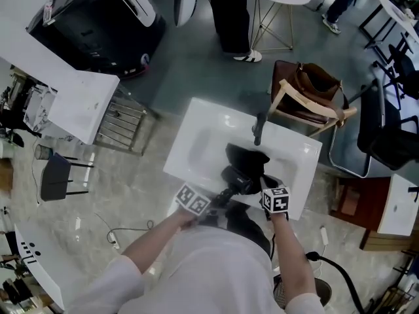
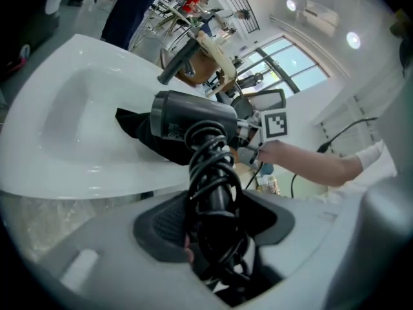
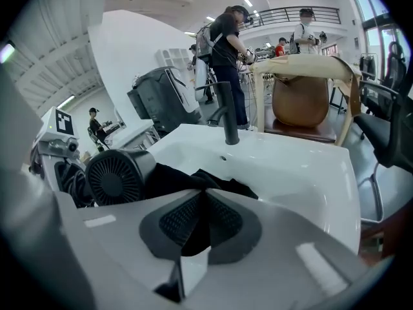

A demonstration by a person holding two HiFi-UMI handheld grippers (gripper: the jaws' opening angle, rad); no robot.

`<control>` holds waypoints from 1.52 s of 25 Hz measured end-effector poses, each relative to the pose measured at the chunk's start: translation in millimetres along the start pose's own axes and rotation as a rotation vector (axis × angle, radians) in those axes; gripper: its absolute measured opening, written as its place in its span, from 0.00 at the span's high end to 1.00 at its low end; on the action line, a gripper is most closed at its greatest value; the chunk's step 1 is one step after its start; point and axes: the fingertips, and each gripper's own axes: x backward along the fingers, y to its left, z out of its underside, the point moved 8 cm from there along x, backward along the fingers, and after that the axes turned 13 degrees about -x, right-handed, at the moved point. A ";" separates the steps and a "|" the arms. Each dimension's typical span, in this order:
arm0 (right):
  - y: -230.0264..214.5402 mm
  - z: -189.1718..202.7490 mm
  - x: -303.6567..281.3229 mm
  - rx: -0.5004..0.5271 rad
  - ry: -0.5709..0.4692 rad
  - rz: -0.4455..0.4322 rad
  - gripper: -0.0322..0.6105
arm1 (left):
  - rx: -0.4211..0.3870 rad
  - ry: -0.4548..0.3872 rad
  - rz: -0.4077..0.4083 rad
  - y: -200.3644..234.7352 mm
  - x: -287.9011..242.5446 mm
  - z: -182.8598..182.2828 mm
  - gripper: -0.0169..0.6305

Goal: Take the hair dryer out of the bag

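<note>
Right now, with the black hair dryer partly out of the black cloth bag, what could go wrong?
1. The left gripper clamps over coiled black cord, so the black hair dryer could twist loose and drop into the white sink.
2. The right gripper pinches only a thin fold of the black cloth bag; it may slip free and follow the dryer.

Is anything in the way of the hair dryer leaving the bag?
Only the black cloth bag itself, around the front end of the black hair dryer. The right tongs pinch it; the left tongs grip the handle.
</note>
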 end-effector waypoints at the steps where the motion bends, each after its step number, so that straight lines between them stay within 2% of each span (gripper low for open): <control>1: 2.8 2.7 1.4 -0.003 0.003 0.004 0.92 | -0.002 -0.011 -0.002 -0.1 3.3 0.9 0.61; 8: 21.9 19.1 9.0 -0.019 0.026 0.038 0.89 | -0.013 -0.125 -0.012 -2.5 33.0 2.6 0.61; 17: 57.1 28.8 32.7 -0.035 -0.053 0.072 0.85 | -0.047 -0.208 -0.002 2.3 63.7 3.5 0.61; 24: 91.1 23.9 63.2 -0.076 -0.172 0.109 0.86 | -0.122 -0.256 0.005 2.0 83.1 -4.0 0.61; 28: 111.4 22.9 84.6 -0.120 -0.262 0.120 0.88 | -0.164 -0.298 0.043 -6.2 93.0 -13.9 0.61; 33: 127.4 25.3 102.8 -0.148 -0.343 0.126 0.89 | -0.175 -0.334 0.080 -10.8 100.0 -22.4 0.61; 38: 133.7 21.8 123.7 -0.163 -0.399 0.105 0.89 | -0.166 -0.362 0.084 -20.8 106.9 -29.5 0.61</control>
